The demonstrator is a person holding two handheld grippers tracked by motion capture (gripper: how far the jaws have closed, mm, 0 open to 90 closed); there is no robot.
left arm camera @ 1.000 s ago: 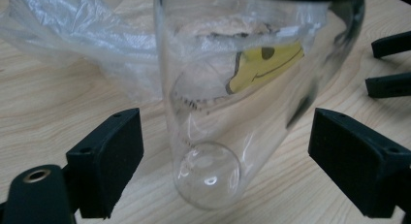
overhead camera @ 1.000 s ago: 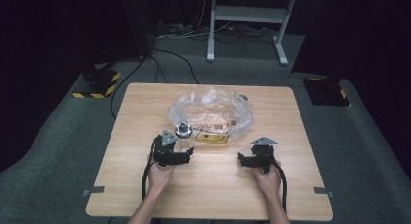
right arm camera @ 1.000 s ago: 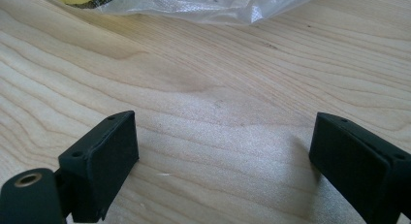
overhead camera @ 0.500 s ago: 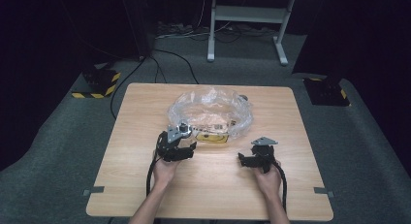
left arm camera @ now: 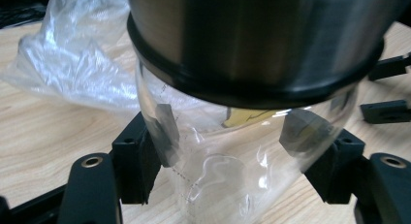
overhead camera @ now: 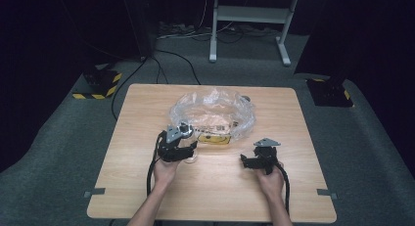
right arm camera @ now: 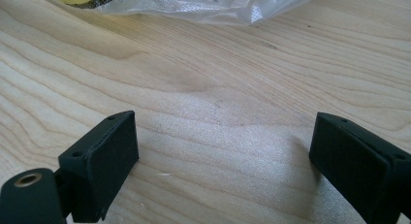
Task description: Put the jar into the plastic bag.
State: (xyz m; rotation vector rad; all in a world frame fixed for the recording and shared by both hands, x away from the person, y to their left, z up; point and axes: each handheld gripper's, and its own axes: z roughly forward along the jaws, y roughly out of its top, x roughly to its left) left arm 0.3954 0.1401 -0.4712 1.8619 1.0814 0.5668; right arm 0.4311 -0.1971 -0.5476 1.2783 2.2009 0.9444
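A clear jar (left arm camera: 218, 185) with a metal lid (left arm camera: 252, 35) and a black ring sits between the jaws of my left gripper (left arm camera: 237, 156), which is shut on its glass body. In the high view the left gripper (overhead camera: 182, 150) is left of the table's middle, just in front of a crumpled clear plastic bag (overhead camera: 215, 106), and the jar (overhead camera: 192, 157) shows faintly at its tips. My right gripper (overhead camera: 247, 161) rests low over the wood on the right. It is open (right arm camera: 228, 161), with bare table between its jaws.
The bag (left arm camera: 72, 64) holds a yellow-labelled item (overhead camera: 215, 138) at its near edge. The wooden table (overhead camera: 220, 196) has bare wood in front of both hands. Cables trail from each gripper over the front edge. Dark floor, cables and a metal stand lie beyond.
My left gripper has shifted a little forward toward the bag. The right gripper has stayed where it was.
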